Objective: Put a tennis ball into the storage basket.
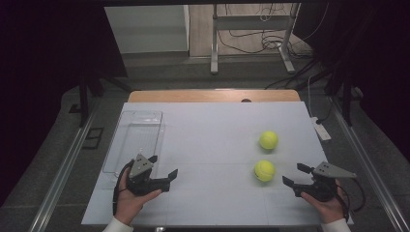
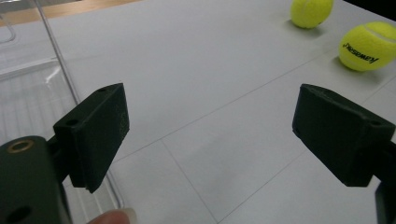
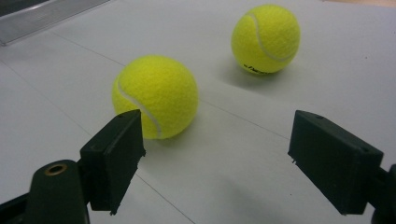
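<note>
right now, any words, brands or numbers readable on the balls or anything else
Near tennis ball: black brand print, upside down in the left gripper view, seemingly "kawasaki", not sharp enough to be sure.
Far tennis ball: small black print low on it in the right gripper view, too blurred to read.
Clear tray: no text visible.

We've got the clear tray (image 1: 138, 137) far left on the table (image 1: 212, 145), two tennis balls (image 1: 265, 170) right, one behind the other.
</note>
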A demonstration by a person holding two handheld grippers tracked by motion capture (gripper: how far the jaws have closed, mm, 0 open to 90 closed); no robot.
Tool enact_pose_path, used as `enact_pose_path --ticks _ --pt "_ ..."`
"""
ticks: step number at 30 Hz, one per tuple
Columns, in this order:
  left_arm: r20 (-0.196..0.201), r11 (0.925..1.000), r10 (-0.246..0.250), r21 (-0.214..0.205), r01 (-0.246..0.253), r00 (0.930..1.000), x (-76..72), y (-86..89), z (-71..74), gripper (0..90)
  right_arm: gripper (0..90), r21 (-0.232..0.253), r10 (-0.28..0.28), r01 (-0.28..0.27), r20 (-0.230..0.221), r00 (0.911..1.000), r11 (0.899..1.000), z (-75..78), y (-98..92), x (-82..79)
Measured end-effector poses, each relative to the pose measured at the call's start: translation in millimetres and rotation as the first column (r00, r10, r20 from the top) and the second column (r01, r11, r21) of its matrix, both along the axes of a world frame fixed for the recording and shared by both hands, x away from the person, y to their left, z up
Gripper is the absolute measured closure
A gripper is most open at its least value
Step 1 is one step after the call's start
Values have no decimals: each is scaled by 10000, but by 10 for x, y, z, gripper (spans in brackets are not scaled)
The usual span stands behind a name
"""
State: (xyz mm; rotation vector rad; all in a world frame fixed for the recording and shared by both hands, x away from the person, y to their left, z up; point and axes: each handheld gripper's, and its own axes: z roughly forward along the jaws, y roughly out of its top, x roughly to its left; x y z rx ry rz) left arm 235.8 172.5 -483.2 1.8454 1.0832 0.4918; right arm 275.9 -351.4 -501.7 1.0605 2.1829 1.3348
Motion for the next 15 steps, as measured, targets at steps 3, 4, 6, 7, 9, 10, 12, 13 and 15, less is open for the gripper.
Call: enact_pose_path --ticks 3,4,6,7,9,10,12,13,15 --pt "-44 10000 -4 -5 4 10000 11 1 -2 120 183 -71 63 -64 -37 10000 10000 -10 25 22" --pt "-51 10000 3 -11 -3 10000 15 4 0 120 183 -64 92 -92 -52 9999 9999 -12 32 27" --pt "-55 10000 33 -74 -34 10000 21 7 5 120 183 -98 128 -129 -63 9999 9999 -16 42 35" --pt "-52 9999 31 -100 -32 10000 22 10 11 120 183 -91 128 -129 -72 9999 9999 -17 44 36" --pt "-43 9999 43 -151 -44 10000 24 6 20 120 184 -24 124 -124 -94 9999 9999 -18 47 37" --pt "-43 9999 43 -151 -44 10000 24 6 20 120 184 50 123 -123 -105 9999 9999 -16 50 35" --pt "-17 9998 -30 -174 29 10000 38 -20 36 121 185 113 192 -191 -83 9998 9998 -11 71 32" --pt "-25 9998 -68 -169 68 10000 47 -34 36 121 184 64 223 -222 -76 9997 9997 -7 81 30" --pt "-90 9998 -128 -146 127 9999 73 -69 28 121 185 -107 343 -343 -25 9994 9994 -1 116 21"
